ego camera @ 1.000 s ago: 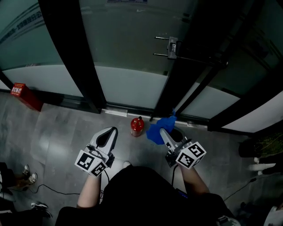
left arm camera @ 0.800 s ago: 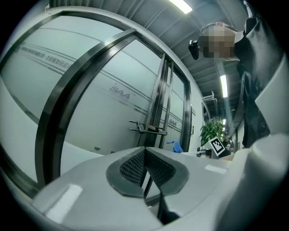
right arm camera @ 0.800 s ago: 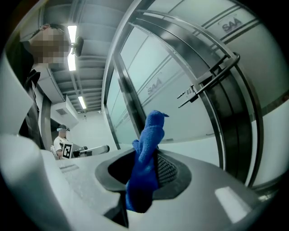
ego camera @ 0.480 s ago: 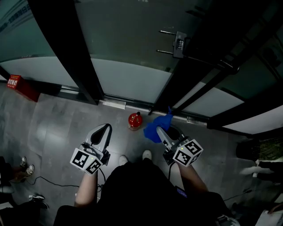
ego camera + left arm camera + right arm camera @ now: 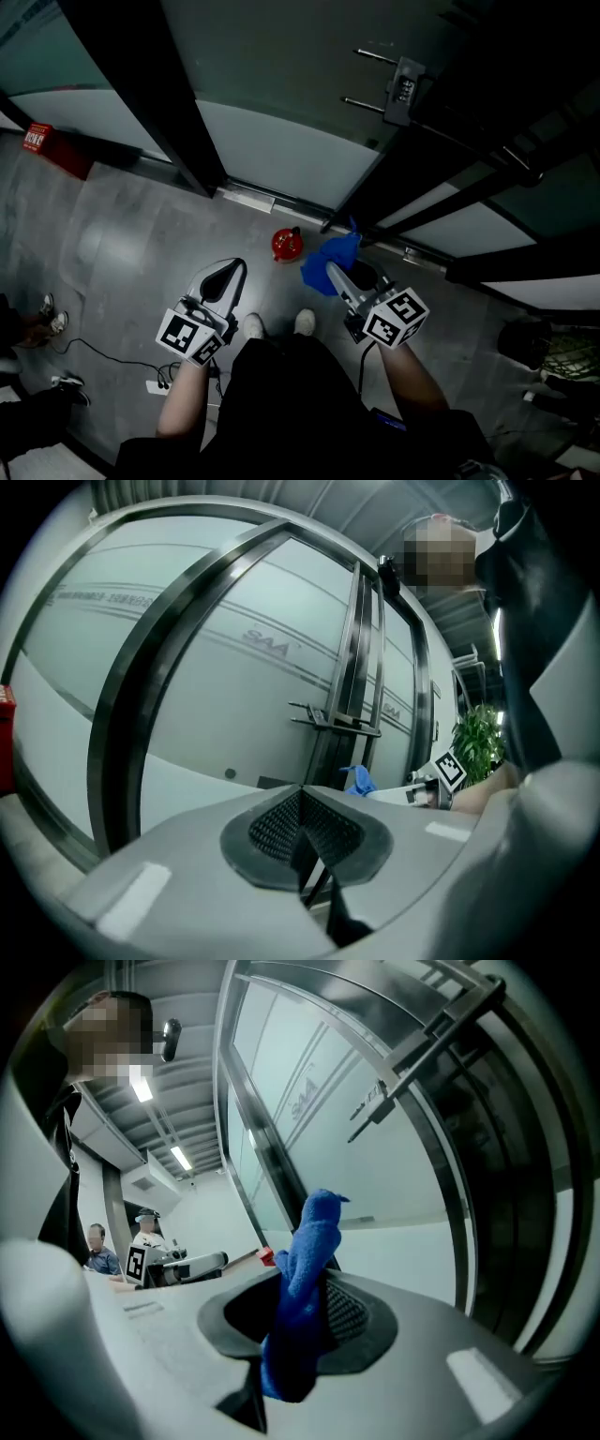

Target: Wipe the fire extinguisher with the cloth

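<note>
On the floor (image 5: 122, 234), extinguisher (image 5: 286, 244) stands upright; right gripper (image 5: 331, 271) clamps cloth (image 5: 317, 272), left gripper (image 5: 239, 267) closed.

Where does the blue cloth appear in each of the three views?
Head view: blue cloth at centre, right of the red fire extinguisher.
Left gripper view: cloth small, just right of centre.
Right gripper view: cloth at centre, pinched between the fingers.
Shared landmark: the door handle with two bars.

Grey floor (image 5: 122, 234), fire ext. (image 5: 286, 244), red box (image 5: 52, 148), cable (image 5: 103, 352)
</note>
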